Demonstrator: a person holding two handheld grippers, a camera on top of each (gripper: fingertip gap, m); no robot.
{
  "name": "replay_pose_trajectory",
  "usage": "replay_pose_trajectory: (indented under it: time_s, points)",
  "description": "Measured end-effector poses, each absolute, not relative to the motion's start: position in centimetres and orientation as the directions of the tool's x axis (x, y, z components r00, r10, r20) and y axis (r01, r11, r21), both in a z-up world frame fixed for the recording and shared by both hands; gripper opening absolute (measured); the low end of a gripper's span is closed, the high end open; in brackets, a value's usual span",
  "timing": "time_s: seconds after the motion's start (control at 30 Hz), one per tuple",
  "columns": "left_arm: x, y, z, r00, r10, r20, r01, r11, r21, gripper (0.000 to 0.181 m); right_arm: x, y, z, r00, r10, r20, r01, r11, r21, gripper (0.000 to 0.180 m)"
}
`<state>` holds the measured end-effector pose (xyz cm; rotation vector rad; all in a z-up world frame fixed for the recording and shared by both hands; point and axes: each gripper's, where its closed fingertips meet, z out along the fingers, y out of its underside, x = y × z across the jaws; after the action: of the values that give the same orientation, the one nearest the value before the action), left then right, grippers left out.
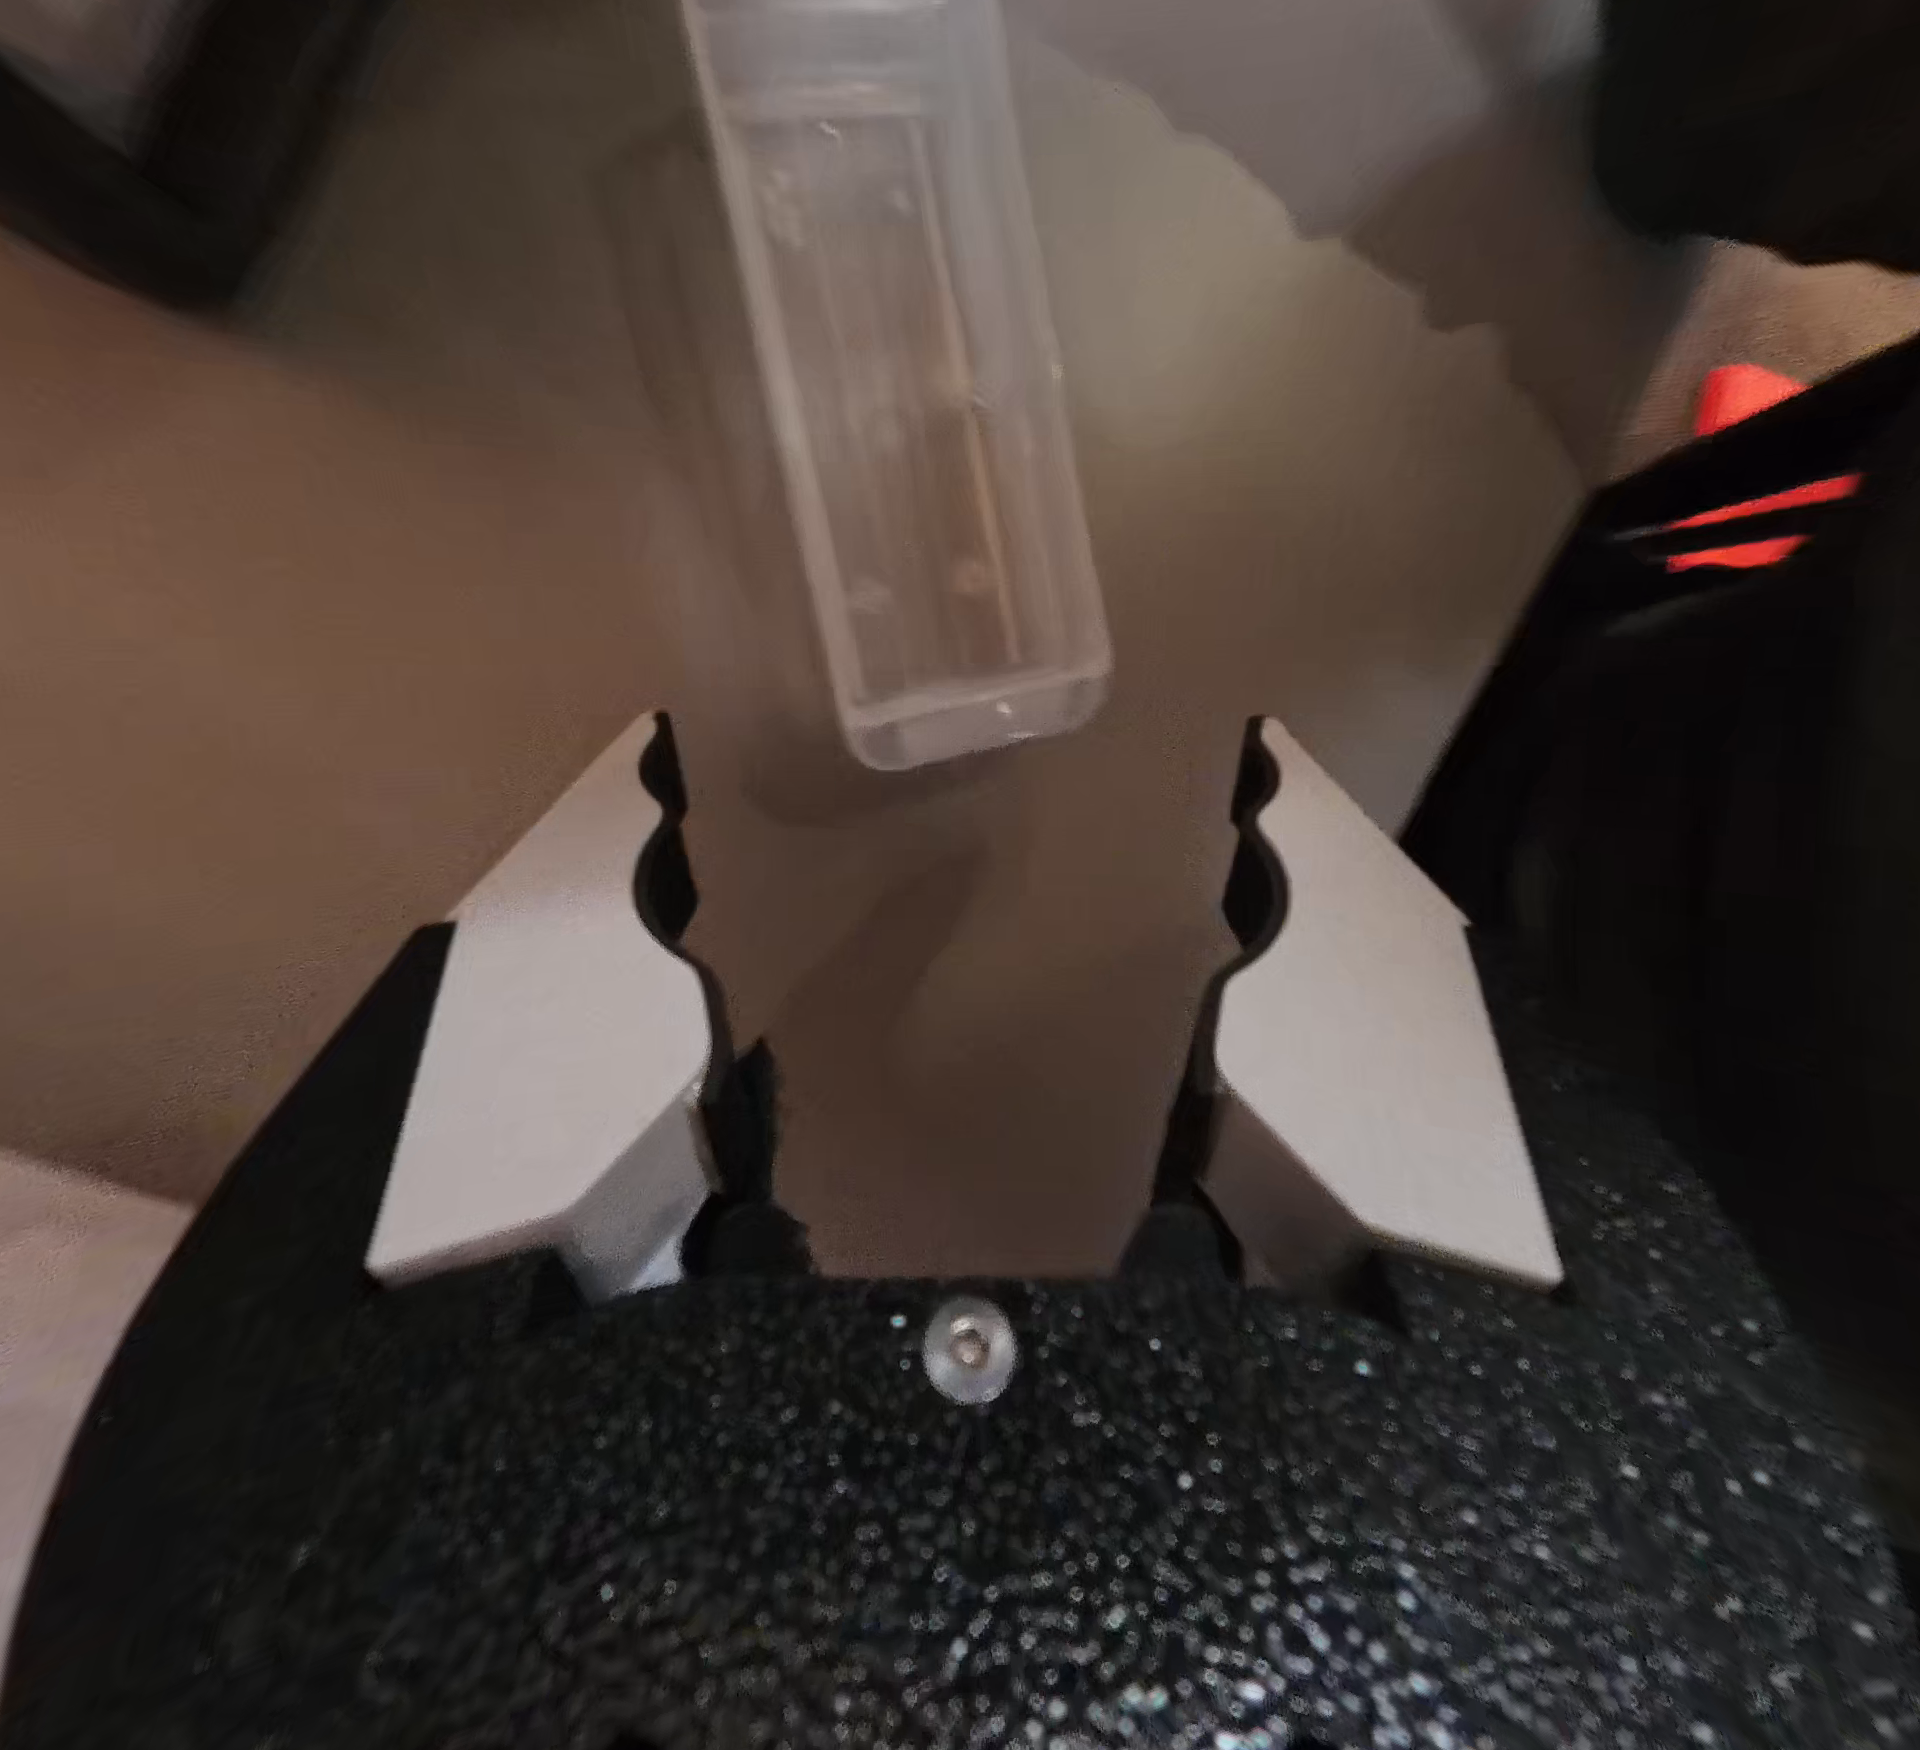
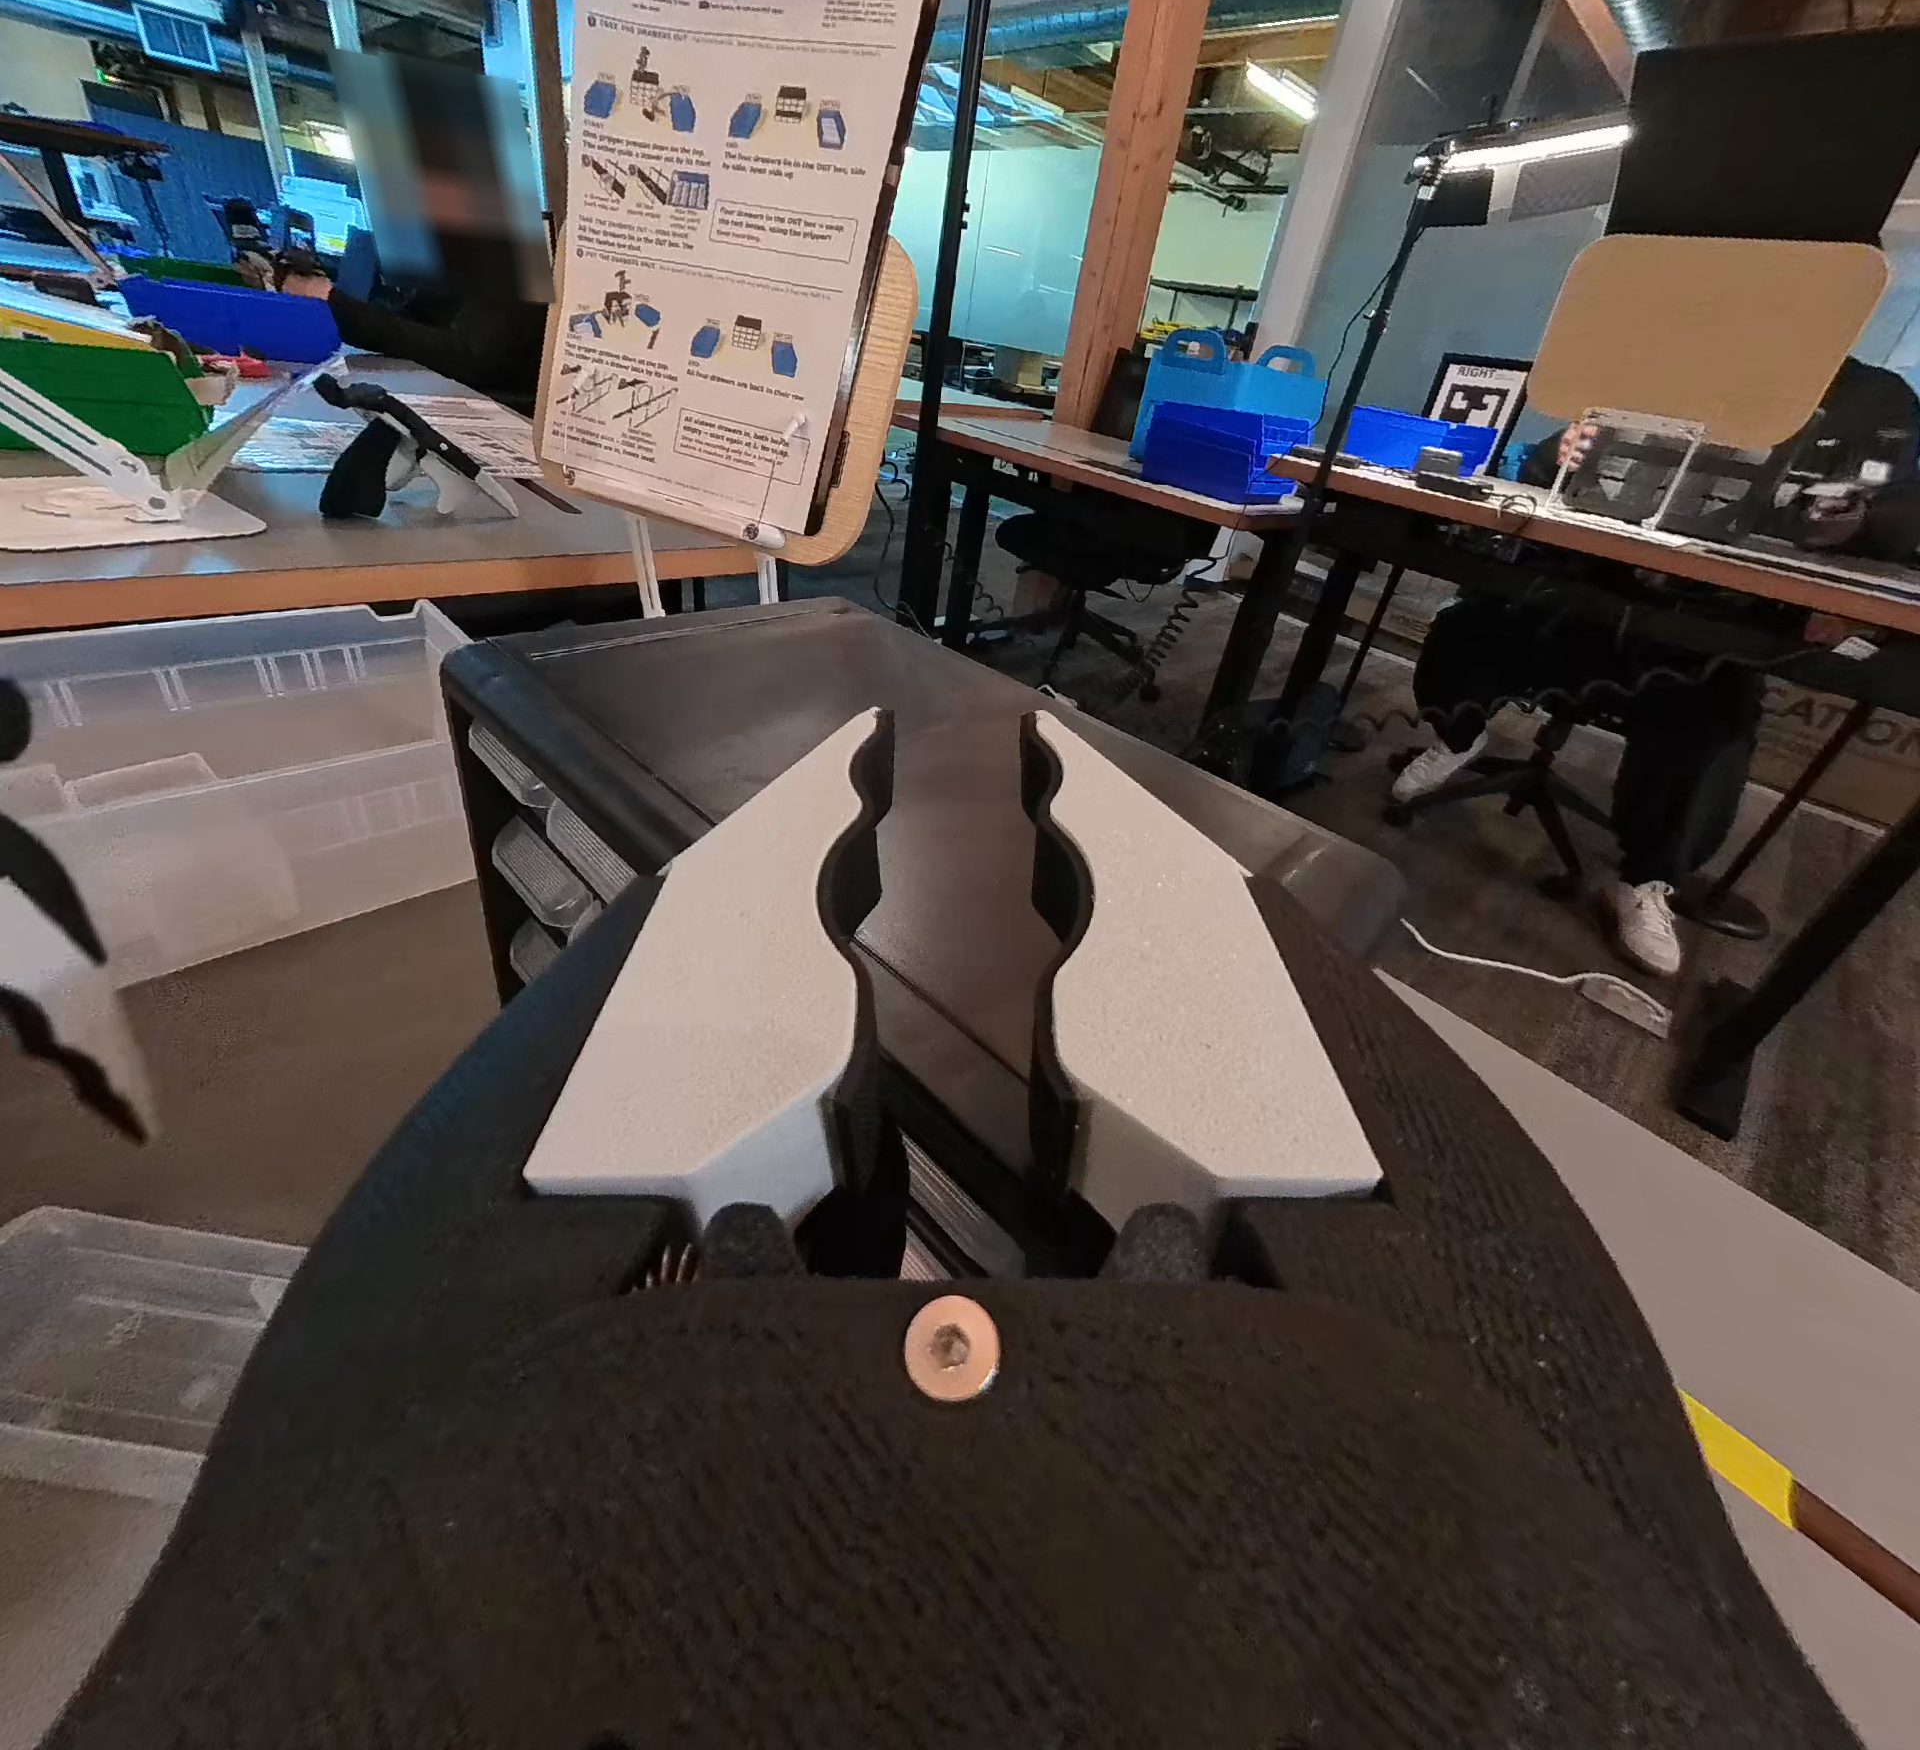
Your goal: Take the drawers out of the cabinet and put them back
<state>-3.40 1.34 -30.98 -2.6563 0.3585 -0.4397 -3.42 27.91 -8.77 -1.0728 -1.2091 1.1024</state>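
Looking down, your spread left gripper (image 1: 961, 734) shows a clear drawer (image 1: 883, 329) just beyond it; your nearly closed, empty right gripper (image 2: 956, 724) rests above the black cabinet (image 2: 727, 713), behind which stands a printed instruction sheet (image 2: 727, 173).

The left wrist view looks steeply down, close over the tabletop (image 1: 260, 661). The right wrist view faces outward, just above the cabinet (image 2: 935, 817), across the room.
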Motion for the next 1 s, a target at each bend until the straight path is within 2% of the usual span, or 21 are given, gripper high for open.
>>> replay_pose_trajectory:
  time_s: [0.03,0.13,0.3,0.4,0.47,0.53,0.6,0.7,0.77,0.8,0.87,1.0]
  points:
    - [-2.8,0.8,-31.4,0.907,-0.314,0.282,-0.171,-0.884,-0.434,0.106,-3.4,27.9,-8.8,0.039,0.988,0.148,-0.054,0.15,-0.987,0.023]
    - [-1.0,-0.3,-32.6,0.887,-0.354,0.296,-0.209,-0.88,-0.427,0.105,-3.4,27.9,-8.8,0.042,0.988,0.151,-0.051,0.153,-0.987,0.023]
    - [1.9,-0.4,-32.3,0.866,-0.437,0.243,-0.277,-0.824,-0.493,0.101,-3.4,27.9,-8.8,0.045,0.988,0.151,-0.052,0.153,-0.987,0.024]
    - [1.4,0.9,-31.2,0.883,-0.467,0.047,-0.359,-0.737,-0.573,0.099,-3.4,27.9,-8.8,0.043,0.988,0.146,-0.057,0.149,-0.987,0.024]
    - [1.4,1.6,-30.8,0.835,-0.525,-0.166,-0.512,-0.63,-0.584,0.098,-3.4,28.0,-8.7,0.041,0.989,0.144,-0.059,0.146,-0.988,0.024]
    - [2.4,1.7,-31.4,0.699,-0.616,-0.362,-0.701,-0.49,-0.518,0.093,-3.4,28.0,-8.7,0.04,0.989,0.142,-0.062,0.144,-0.988,0.024]
    - [2.2,1.7,-32.3,0.499,-0.668,-0.552,-0.865,-0.352,-0.357,0.078,-3.4,27.9,-8.7,0.038,0.99,0.139,-0.065,0.141,-0.988,0.024]
    - [0.8,1.9,-33.4,0.291,-0.687,-0.666,-0.954,-0.256,-0.154,0.055,-3.4,27.9,-8.7,0.034,0.99,0.136,-0.069,0.138,-0.988,0.024]
    - [0.1,2.0,-33.7,0.25,-0.693,-0.676,-0.964,-0.245,-0.106,0.04,-3.4,27.9,-8.7,0.034,0.99,0.137,-0.068,0.139,-0.988,0.024]
    - [-0.1,2.3,-33.4,0.214,-0.677,-0.704,-0.971,-0.223,-0.08,0.018,-3.4,27.9,-8.7,0.034,0.99,0.136,-0.068,0.139,-0.988,0.024]
    - [-0.3,2.5,-33.0,0.157,-0.668,-0.728,-0.98,-0.199,-0.028,0.016,-3.3,27.9,-8.6,0.031,0.991,0.133,-0.071,0.135,-0.988,0.024]
    - [0.2,3.8,-31.0,0.247,-0.613,-0.75,-0.959,-0.264,-0.1,0.016,-3.3,27.9,-8.6,0.027,0.991,0.128,-0.076,0.13,-0.989,0.024]
